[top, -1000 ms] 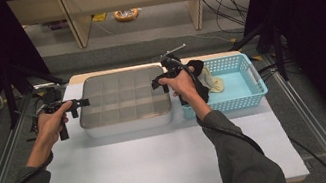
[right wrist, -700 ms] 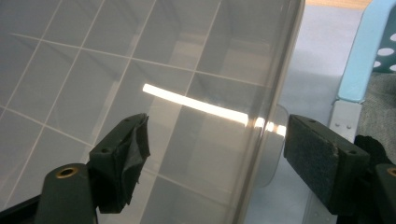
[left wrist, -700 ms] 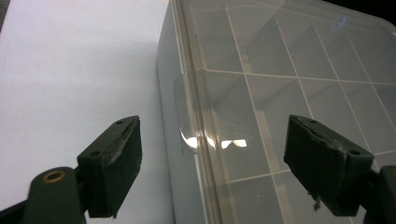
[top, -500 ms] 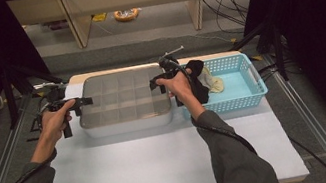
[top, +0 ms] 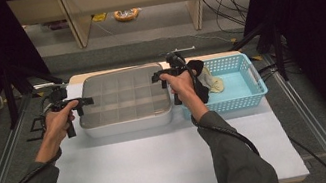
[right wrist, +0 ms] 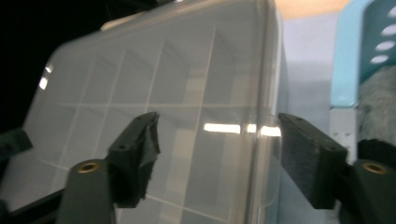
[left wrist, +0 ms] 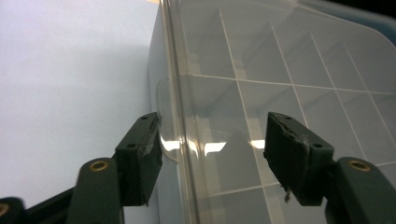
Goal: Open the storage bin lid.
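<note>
In the high view a white table top (top: 162,157) stands on a grey floor, framed by metal rails, with pale cabinet legs and loose black cables at the far side and dark curtains on both flanks. A clear compartment box (top: 123,100) with a gridded inside sits near the table's far edge, and just to its right a light blue basket (top: 244,88) holds a crumpled cloth (top: 211,83). The left gripper (top: 85,101) is at the box's left end, the right gripper (top: 155,78) at its right end. In the left gripper view the jaws stand apart astride the box's left rim and lid tab, one pad just beside the tab and the other over the lid, not pressing. In the right gripper view the jaws likewise stand apart across the box's right edge, with the basket wall beyond. Both pairs of jaws have just been closing, the box edge between them. Compared with the earlier high views, the left gripper has come in closer to the box's left end; box and basket lie as before.
</note>
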A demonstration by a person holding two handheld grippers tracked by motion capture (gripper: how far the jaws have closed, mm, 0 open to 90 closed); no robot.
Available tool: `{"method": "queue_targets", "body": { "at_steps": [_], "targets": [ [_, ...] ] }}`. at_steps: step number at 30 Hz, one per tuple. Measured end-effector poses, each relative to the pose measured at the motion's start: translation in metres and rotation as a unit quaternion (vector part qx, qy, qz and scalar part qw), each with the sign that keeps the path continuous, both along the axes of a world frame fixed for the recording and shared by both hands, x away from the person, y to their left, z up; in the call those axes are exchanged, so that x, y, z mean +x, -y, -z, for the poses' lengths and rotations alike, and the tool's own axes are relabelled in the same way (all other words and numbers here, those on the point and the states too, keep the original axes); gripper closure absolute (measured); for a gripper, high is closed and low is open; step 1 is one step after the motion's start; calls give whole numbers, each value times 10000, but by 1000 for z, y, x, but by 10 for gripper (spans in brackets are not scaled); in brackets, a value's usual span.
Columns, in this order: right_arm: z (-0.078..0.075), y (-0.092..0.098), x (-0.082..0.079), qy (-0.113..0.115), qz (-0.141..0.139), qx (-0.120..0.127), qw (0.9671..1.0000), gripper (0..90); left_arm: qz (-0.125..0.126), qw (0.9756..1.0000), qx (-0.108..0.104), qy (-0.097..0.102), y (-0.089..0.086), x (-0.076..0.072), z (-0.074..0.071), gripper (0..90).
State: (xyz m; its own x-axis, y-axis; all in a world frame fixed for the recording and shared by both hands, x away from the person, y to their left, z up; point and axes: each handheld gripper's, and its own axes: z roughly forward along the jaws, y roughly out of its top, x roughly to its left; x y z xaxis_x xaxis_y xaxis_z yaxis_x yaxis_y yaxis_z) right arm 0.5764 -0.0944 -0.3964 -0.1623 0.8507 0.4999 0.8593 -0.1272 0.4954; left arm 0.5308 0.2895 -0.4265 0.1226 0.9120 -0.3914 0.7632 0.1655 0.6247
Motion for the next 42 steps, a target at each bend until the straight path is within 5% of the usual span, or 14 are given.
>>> {"method": "queue_targets", "body": {
  "at_steps": [3, 5, 10, 14, 15, 19, 25, 26, 35, 42],
  "targets": [
    [-9, 6, -3, 95, 148, 303, 9994, 461, -34, 10000, 16, 84, 0, -3, -4, 377],
    [-11, 15, -3, 338, -60, 352, 9988, 538, -89, 9998, 23, 181, -1, -6, -10, 393],
    [-18, 18, -7, 368, 46, 378, 9986, 633, -156, 9996, 64, 247, -1, -9, -17, 413],
    [-21, 21, -9, 647, -148, 349, 9972, 717, -211, 9992, 122, 327, -2, -15, -24, 435],
    [-24, 19, -10, 489, -12, 463, 9977, 718, -271, 9990, 115, 339, -1, -16, -27, 446],
    [-28, 22, -13, 756, -178, 437, 9960, 718, -284, 9986, 194, 411, -1, -22, -34, 478],
    [-39, 22, -20, 607, -107, 612, 9962, 719, -276, 9980, 228, 523, 1, -35, -48, 488],
    [-39, 27, -19, 969, -314, 432, 9939, 719, -280, 9979, 229, 541, 2, -37, -51, 489],
    [-57, 40, -42, 1070, -315, 673, 9915, 718, -60, 9942, 568, 911, 12, -73, -85, 518],
    [-63, 53, -64, 1141, -383, 732, 9900, 716, 110, 9924, 698, 1010, 21, -91, -91, 549]
  ]
}}
